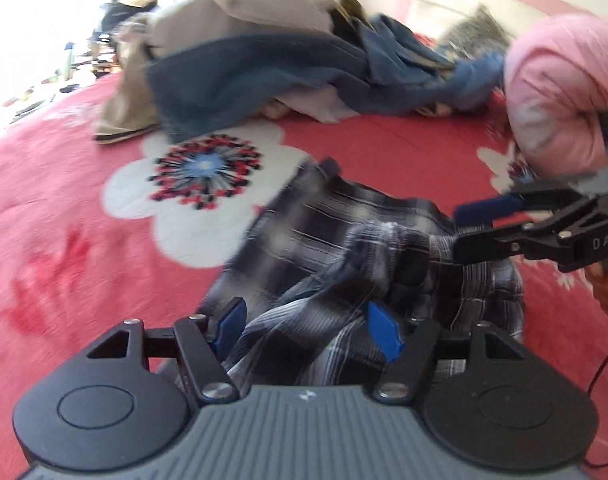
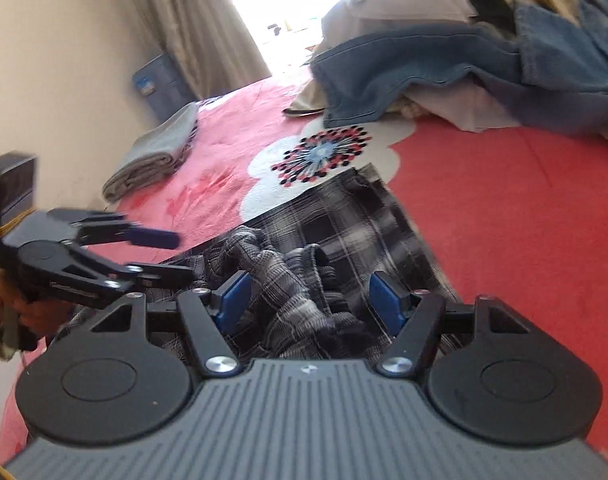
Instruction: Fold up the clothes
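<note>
Plaid shirt (image 1: 368, 264) lying crumpled on the red blanket (image 1: 63, 240), partly over a big white flower print (image 1: 207, 184), its far edge stretched flat, its near part bunched in folds. Left gripper (image 1: 308, 324) above the near folds, jaws spread apart, blue pads (image 1: 231, 320) either side of a ridge of cloth without pressing on it: released, nothing held. Right gripper (image 2: 310, 296) likewise over the rumpled middle, jaws standing apart, cloth between the pads (image 2: 386, 300) but not pinched: released too. Each gripper seen from the other's camera, coming in from the side over the shirt's edge, fingers parted. Pink sleeve (image 1: 560, 84) above the right gripper in the left view, blurred.

Beyond the shirt, well apart, a heap of unfolded clothes (image 1: 263, 60) across the far side of the blanket: blue denim (image 2: 444, 68) on top and in front, pale grey and beige pieces (image 1: 239, 4) behind, something white underneath. Folded grey garment (image 2: 155, 156) at the blanket's edge next to the wall, clear of the shirt. Dark blue bin (image 2: 163, 84) on the floor beyond it, below a beige curtain (image 2: 191, 16), bright window behind. Nothing lying between the grippers and the shirt; only the shirt's own bunched folds in the way of a flat spread. Both views smeared by motion, so finer detail of the cloth hard to tell.
</note>
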`<state>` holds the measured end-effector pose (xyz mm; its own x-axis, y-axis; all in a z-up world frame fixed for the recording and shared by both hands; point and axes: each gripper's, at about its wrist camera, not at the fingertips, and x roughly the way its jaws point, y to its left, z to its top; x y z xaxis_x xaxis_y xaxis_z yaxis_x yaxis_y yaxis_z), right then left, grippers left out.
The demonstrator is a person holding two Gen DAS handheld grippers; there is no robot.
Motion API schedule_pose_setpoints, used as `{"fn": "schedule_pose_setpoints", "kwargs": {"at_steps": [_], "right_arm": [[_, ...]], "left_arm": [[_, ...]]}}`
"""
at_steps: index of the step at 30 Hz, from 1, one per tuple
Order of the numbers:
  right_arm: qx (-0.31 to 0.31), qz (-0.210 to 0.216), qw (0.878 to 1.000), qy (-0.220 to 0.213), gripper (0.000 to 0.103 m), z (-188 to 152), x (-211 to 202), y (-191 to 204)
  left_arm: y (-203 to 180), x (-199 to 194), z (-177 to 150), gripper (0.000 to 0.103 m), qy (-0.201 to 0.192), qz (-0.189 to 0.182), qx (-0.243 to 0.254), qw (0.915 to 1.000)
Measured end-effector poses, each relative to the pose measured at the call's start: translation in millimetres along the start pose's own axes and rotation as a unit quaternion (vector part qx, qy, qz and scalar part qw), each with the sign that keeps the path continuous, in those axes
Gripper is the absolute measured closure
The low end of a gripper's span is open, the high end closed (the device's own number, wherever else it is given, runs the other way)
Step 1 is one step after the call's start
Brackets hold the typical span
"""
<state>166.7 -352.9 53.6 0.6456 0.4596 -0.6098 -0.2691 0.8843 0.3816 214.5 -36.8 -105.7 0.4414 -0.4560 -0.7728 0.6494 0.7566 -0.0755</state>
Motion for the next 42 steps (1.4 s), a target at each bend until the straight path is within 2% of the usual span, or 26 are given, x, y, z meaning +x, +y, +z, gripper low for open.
{"fn": "schedule_pose_setpoints", "kwargs": {"at_steps": [4,7,12,16,17,18,19,20,21,22,26,31,36,42], "right_arm": [[-0.03,0.059,0.997,0.04,0.038,17.0,22.9,-4.2],[-0.036,0.096,0.991,0.085,0.037,28.0,45.7,-10.0],[-0.026,0.124,0.981,0.147,0.034,36.7,68.4,-14.6],[-0.005,0.143,0.976,0.163,0.033,40.9,72.0,-16.3],[-0.008,0.145,0.976,0.165,0.033,41.4,72.4,-13.6],[-0.017,0.141,0.976,0.164,0.037,41.3,72.5,-9.2],[-0.028,0.133,0.977,0.164,0.05,40.8,72.8,-4.0],[-0.042,0.117,0.979,0.164,0.058,40.0,72.9,2.2],[-0.051,0.103,0.98,0.163,0.078,39.6,72.2,7.3],[-0.049,0.094,0.981,0.16,0.084,40.4,70.7,10.4],[-0.049,0.071,0.986,0.141,0.089,49.8,57.8,21.3],[-0.034,0.076,0.99,0.116,0.089,81.4,46.4,22.2],[-0.03,0.066,0.992,0.108,0.089,107.8,53.9,13.5],[-0.012,0.054,0.99,0.127,0.089,109.0,67.6,-10.0]], "left_arm": [[-20.4,12.4,-13.6,0.04,-0.018,0.004,0.051,0.9985],[-31.1,15.5,-26.4,0.04,-0.04,0.02,0.078,0.9959],[-30.5,14.3,-34.5,0.04,-0.065,0.024,0.08,0.9944],[-29.6,15.3,-35.8,0.04,-0.078,0.027,0.076,0.9937],[-29.6,15.9,-36.1,0.039,-0.08,0.029,0.074,0.9936],[-29.7,16.2,-36.4,0.039,-0.082,0.031,0.072,0.9936],[-29.9,16.1,-36.9,0.04,-0.083,0.032,0.07,0.9936],[-30.3,16.0,-37.4,0.04,-0.084,0.034,0.068,0.9936],[-30.8,15.5,-37.8,0.04,-0.086,0.038,0.066,0.9934],[-31.1,13.6,-37.4,0.04,-0.089,0.04,0.065,0.9932],[-30.6,-1.5,-29.9,0.04,-0.103,0.052,0.059,0.9916],[-23.5,-18.1,-6.7,0.039,-0.126,0.067,0.067,0.9875],[-9.4,-2.3,10.2,0.039,-0.11,0.063,0.048,0.9908],[-11.0,23.5,4.9,0.039,-0.094,0.06,0.054,0.9924]]}}
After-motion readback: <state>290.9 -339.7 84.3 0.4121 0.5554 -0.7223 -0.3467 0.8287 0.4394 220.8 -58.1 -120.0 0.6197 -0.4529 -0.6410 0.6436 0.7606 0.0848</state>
